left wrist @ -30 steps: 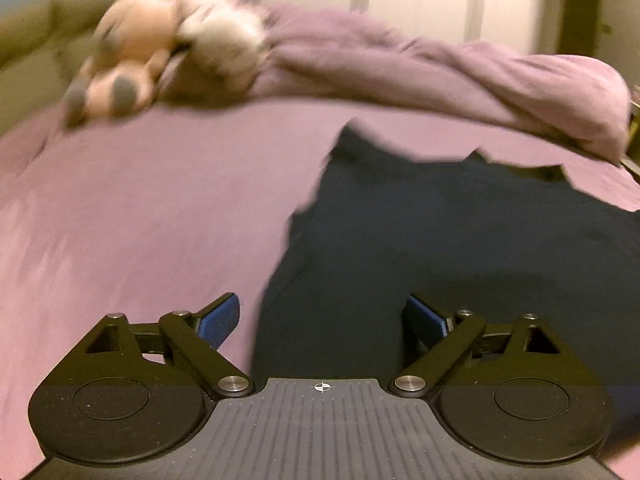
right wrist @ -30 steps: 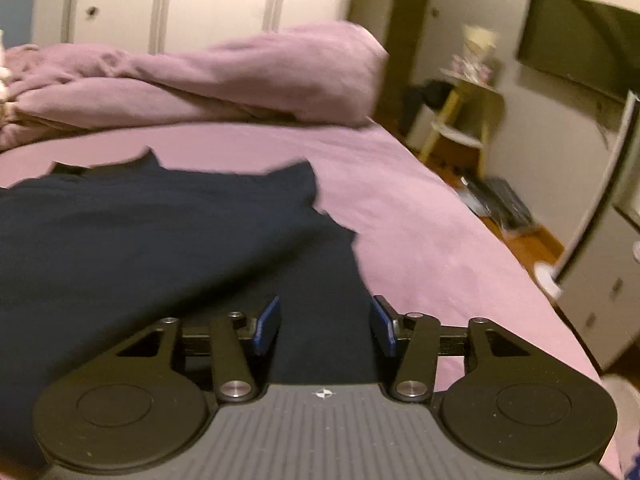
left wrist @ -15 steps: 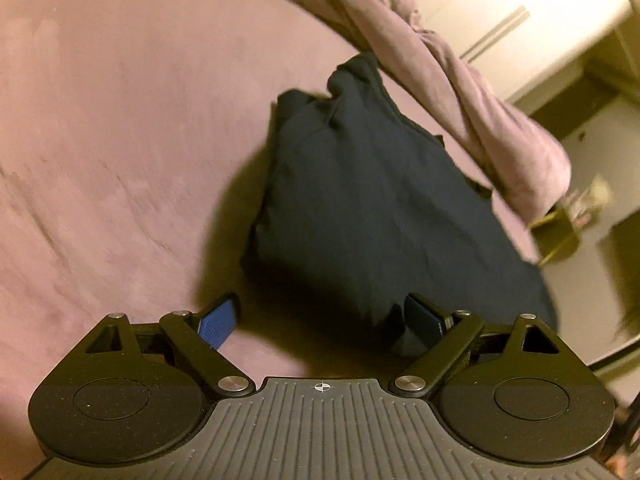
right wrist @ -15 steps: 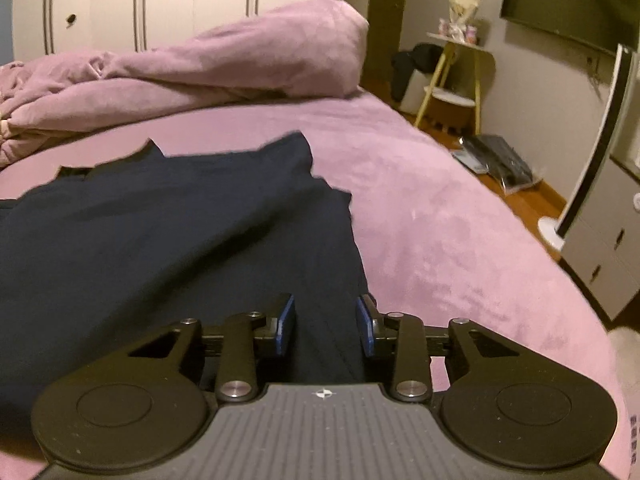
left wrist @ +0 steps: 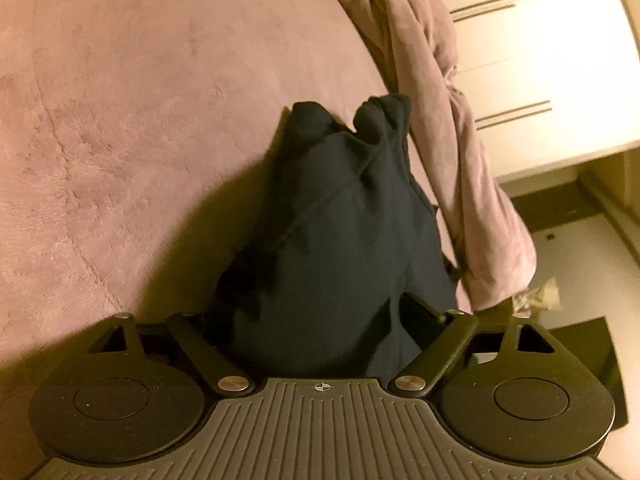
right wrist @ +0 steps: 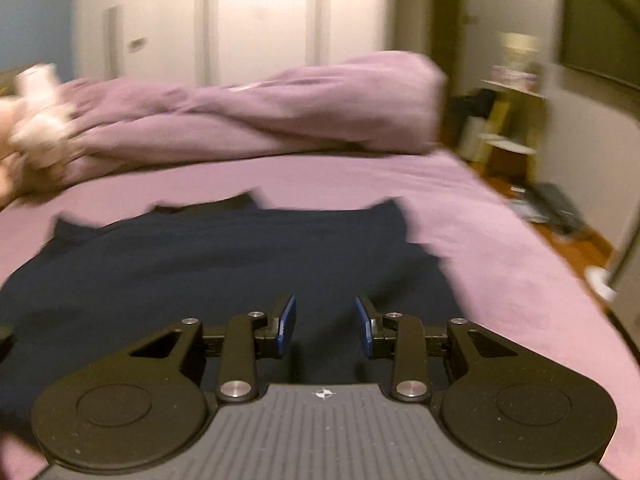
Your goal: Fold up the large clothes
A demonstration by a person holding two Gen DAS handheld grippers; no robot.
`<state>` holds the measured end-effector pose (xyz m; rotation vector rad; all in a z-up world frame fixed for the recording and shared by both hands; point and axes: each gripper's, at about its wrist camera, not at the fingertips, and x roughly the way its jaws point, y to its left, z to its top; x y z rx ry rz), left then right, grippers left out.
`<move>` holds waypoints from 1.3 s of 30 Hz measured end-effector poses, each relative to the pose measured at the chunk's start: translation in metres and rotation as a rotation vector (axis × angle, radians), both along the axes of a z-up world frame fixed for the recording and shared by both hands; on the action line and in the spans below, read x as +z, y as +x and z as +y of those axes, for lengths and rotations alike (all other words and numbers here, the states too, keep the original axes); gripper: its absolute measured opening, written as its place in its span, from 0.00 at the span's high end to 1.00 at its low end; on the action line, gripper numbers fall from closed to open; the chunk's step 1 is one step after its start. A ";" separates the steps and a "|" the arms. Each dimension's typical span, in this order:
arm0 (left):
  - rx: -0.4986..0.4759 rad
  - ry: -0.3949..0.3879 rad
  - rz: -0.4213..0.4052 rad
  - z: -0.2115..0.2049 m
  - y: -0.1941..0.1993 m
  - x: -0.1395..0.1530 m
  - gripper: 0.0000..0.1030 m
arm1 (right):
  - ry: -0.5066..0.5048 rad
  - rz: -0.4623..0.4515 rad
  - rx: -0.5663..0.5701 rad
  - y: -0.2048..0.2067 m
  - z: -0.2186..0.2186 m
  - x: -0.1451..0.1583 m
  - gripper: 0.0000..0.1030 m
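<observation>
A dark navy garment (right wrist: 224,256) lies spread on the purple bed (right wrist: 500,240). In the left wrist view the garment (left wrist: 344,232) fills the space between the fingers of my left gripper (left wrist: 316,320), whose jaws stand wide apart; its left pad is hidden behind the cloth. My right gripper (right wrist: 324,324) is open and empty, low over the garment's near edge, with blue pads (right wrist: 286,324) showing on both sides.
A bunched purple duvet (right wrist: 280,116) lies across the far side of the bed, with a stuffed toy (right wrist: 36,120) at its left end. White wardrobe doors (right wrist: 256,32) stand behind. The bed's right edge drops to a wooden floor (right wrist: 576,240) with shelves.
My left gripper has tilted and moved onto the garment, so cloth now lies between its wide jaws. My right gripper's jaws narrowed, then widened again, and its view swung left.
</observation>
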<state>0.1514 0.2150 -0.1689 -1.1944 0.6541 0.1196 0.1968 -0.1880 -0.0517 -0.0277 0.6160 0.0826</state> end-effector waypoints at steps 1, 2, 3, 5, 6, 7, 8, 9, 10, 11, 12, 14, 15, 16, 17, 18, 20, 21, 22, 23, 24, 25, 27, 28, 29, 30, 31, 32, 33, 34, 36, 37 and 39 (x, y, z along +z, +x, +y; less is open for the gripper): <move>0.000 -0.003 0.006 0.001 -0.001 0.000 0.25 | 0.004 0.011 0.047 -0.001 0.012 -0.004 0.75; -0.005 -0.008 -0.001 0.002 -0.003 0.000 0.27 | 0.010 0.023 0.085 -0.001 0.023 -0.007 0.76; -0.010 -0.010 -0.009 0.002 -0.004 0.001 0.32 | 0.017 0.033 0.126 -0.001 0.036 -0.012 0.80; -0.025 0.000 -0.033 0.003 -0.011 0.006 0.38 | 0.024 0.030 0.166 -0.002 0.056 -0.021 0.81; -0.038 0.009 -0.064 0.003 -0.013 0.010 0.40 | 0.032 0.034 0.182 -0.001 0.063 -0.024 0.81; -0.053 0.022 -0.099 0.003 -0.014 0.015 0.40 | 0.044 0.042 0.198 0.000 0.069 -0.028 0.81; -0.070 0.041 -0.133 0.003 -0.014 0.019 0.40 | 0.052 0.053 0.210 0.001 0.075 -0.032 0.81; -0.086 0.062 -0.147 0.002 -0.013 0.021 0.40 | 0.052 0.064 0.224 0.003 0.080 -0.036 0.81; -0.096 0.079 -0.138 0.001 -0.010 0.021 0.39 | 0.041 0.071 0.228 0.004 0.085 -0.040 0.81; -0.101 0.081 -0.122 0.001 -0.008 0.018 0.37 | 0.024 0.082 0.224 0.005 0.089 -0.044 0.81; -0.100 0.070 -0.105 0.001 -0.005 0.013 0.35 | 0.010 0.096 0.225 0.004 0.093 -0.047 0.80; -0.086 0.029 -0.089 0.002 -0.001 0.002 0.32 | -0.021 0.117 0.231 0.007 0.099 -0.054 0.80; -0.075 0.008 -0.089 0.003 0.000 -0.001 0.29 | -0.033 0.117 0.237 0.007 0.100 -0.055 0.80; -0.060 -0.010 -0.088 0.003 0.002 -0.004 0.28 | -0.044 0.112 0.244 0.006 0.101 -0.057 0.80; -0.050 -0.022 -0.086 0.003 0.004 -0.006 0.28 | -0.059 0.107 0.253 0.005 0.103 -0.059 0.81; -0.041 -0.031 -0.080 0.003 0.006 -0.007 0.28 | -0.073 0.104 0.260 0.003 0.104 -0.060 0.80; -0.030 -0.044 -0.079 0.004 0.009 -0.007 0.29 | -0.088 0.108 0.267 0.004 0.106 -0.058 0.80; -0.029 -0.046 -0.077 0.004 0.009 -0.007 0.30 | -0.087 0.111 0.265 0.005 0.106 -0.056 0.81; -0.034 -0.043 -0.069 0.005 0.009 -0.006 0.35 | -0.073 0.111 0.255 0.003 0.104 -0.053 0.82; -0.037 -0.042 -0.065 0.006 0.008 -0.007 0.37 | -0.054 0.107 0.247 0.002 0.102 -0.049 0.83; -0.041 -0.043 -0.064 0.008 0.008 -0.007 0.39 | -0.036 0.098 0.243 0.000 0.101 -0.046 0.83; -0.042 -0.044 -0.061 0.008 0.008 -0.006 0.40 | -0.031 0.091 0.242 -0.003 0.101 -0.045 0.83; -0.048 -0.024 -0.052 0.007 0.009 -0.003 0.41 | -0.041 0.097 0.254 -0.006 0.103 -0.052 0.83; -0.052 -0.012 -0.047 0.006 0.009 -0.001 0.41 | -0.043 0.112 0.258 -0.006 0.103 -0.057 0.83; -0.057 0.004 -0.042 0.005 0.010 0.002 0.41 | -0.046 0.128 0.263 -0.004 0.103 -0.062 0.83; -0.061 0.020 -0.038 0.003 0.010 0.005 0.42 | -0.052 0.133 0.274 -0.002 0.104 -0.066 0.83; -0.064 0.035 -0.036 0.002 0.010 0.008 0.42 | -0.049 0.135 0.281 0.001 0.103 -0.067 0.83; -0.065 0.041 -0.034 0.002 0.010 0.009 0.42 | -0.041 0.142 0.280 0.002 0.102 -0.066 0.84; -0.064 0.042 -0.032 0.002 0.009 0.011 0.43 | -0.035 0.147 0.275 0.002 0.102 -0.063 0.84; -0.065 0.046 -0.032 0.002 0.009 0.014 0.43 | -0.024 0.141 0.264 0.000 0.100 -0.057 0.84; -0.068 0.056 -0.029 0.002 0.009 0.018 0.43 | -0.018 0.104 0.244 -0.009 0.096 -0.050 0.84; -0.070 0.061 -0.025 0.001 0.011 0.020 0.43 | -0.025 0.089 0.239 -0.014 0.095 -0.050 0.84; -0.090 0.090 -0.011 -0.003 0.013 0.025 0.43 | -0.056 0.130 0.250 -0.014 0.096 -0.062 0.84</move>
